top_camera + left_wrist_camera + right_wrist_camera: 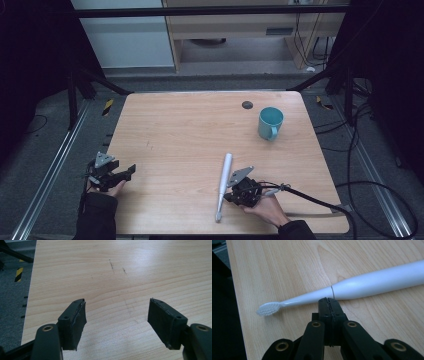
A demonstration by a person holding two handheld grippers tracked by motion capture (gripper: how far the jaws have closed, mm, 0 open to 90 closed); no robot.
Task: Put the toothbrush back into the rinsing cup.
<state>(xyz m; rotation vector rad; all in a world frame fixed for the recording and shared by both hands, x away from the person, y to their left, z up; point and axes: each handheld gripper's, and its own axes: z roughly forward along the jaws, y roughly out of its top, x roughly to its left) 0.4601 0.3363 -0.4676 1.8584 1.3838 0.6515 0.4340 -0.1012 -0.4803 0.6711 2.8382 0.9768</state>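
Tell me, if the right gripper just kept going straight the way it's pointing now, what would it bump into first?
Most likely the toothbrush. The right gripper, jaws shut, points straight at it, near the seam where the thin neck meets the thicker handle. Whether the tips already touch it is hard to tell.

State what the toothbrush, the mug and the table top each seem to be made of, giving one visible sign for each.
Toothbrush: probably glossy white plastic, since light glints along its smooth body.
Mug: teal, ceramic or plastic; too small to tell.
Table top: light wood or wood-look laminate, showing grain lines and a faint sheen.
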